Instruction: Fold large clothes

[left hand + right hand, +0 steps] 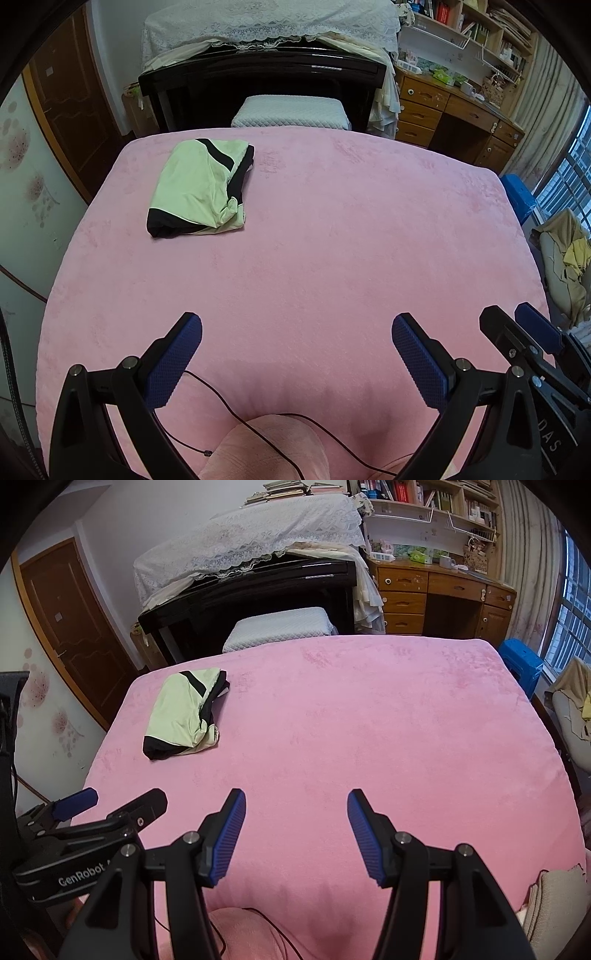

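Note:
A folded pale-green garment with black bands lies on the far left part of the pink-covered bed. My left gripper hovers over the near edge of the bed, jaws wide apart with nothing between them. My right gripper hangs beside it, to its right, also open and holding nothing. Each gripper shows at the edge of the other's view: the right gripper at lower right, the left gripper at lower left. Both are well short of the garment.
A thin dark cable runs over the bed's near edge. Beyond the bed stand a black piano under a lace cover, a padded stool and a wooden desk. A blue stool and a chair with clothes are at right.

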`<control>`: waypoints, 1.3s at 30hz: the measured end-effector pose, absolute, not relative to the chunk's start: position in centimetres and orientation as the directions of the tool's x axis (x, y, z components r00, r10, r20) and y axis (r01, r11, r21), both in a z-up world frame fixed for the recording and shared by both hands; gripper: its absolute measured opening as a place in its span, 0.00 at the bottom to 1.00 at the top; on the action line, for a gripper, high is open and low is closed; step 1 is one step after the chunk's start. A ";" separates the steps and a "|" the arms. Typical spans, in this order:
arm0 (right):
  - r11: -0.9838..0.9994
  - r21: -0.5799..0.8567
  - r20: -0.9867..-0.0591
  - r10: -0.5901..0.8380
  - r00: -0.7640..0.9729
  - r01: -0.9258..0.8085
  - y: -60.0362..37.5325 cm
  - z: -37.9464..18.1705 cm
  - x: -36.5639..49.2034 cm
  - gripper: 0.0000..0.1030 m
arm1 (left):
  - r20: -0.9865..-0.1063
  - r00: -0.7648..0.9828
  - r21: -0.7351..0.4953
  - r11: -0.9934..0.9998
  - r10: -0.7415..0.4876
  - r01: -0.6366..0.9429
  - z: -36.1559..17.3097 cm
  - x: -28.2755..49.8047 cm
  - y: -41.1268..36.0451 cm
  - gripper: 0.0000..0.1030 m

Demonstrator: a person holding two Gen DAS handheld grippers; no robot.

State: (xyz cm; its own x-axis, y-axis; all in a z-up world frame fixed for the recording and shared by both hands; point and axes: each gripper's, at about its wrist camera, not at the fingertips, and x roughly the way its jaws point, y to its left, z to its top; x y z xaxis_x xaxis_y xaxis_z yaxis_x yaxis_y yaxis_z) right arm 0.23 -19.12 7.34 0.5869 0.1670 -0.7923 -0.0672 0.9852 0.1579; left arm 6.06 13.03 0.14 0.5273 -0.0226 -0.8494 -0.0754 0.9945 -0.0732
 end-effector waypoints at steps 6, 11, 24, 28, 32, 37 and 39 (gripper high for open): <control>0.986 0.152 -0.791 0.163 0.589 -0.069 -19.2 7.4 0.2 0.56 | -0.848 0.530 -0.071 0.995 -0.020 -0.075 0.3 5.9 12.8 0.99; 0.987 0.147 -0.789 0.160 0.593 -0.070 -19.1 7.5 0.1 0.56 | -0.843 0.538 -0.068 0.995 -0.017 -0.076 0.5 5.7 12.7 0.99; 0.987 0.147 -0.789 0.156 0.594 -0.065 -19.0 7.5 -0.1 0.56 | -0.840 0.543 -0.064 0.995 -0.012 -0.077 0.5 5.7 12.2 0.99; 0.987 0.146 -0.789 0.156 0.595 -0.065 -19.1 7.5 -0.1 0.56 | -0.839 0.543 -0.063 0.995 -0.010 -0.078 0.5 5.7 12.2 0.99; 0.987 0.148 -0.789 0.156 0.595 -0.064 -19.2 7.5 -0.2 0.56 | -0.839 0.544 -0.061 0.995 -0.009 -0.077 0.5 5.6 12.2 0.99; 0.987 0.147 -0.788 0.156 0.596 -0.064 -19.3 7.5 -0.2 0.56 | -0.838 0.546 -0.057 0.995 -0.005 -0.078 0.8 5.5 12.3 0.99; 0.987 0.148 -0.787 0.156 0.597 -0.063 -19.3 7.5 -0.3 0.56 | -0.837 0.547 -0.055 0.995 -0.004 -0.077 0.8 5.5 12.5 0.99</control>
State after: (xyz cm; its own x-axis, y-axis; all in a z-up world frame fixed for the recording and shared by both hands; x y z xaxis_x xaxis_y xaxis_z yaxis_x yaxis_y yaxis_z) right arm -0.28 -19.33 7.46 0.5966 0.1558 -0.7873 -0.0630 0.9870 0.1476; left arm 5.46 12.45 0.83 0.5470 -0.0039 -0.8371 -0.0774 0.9955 -0.0552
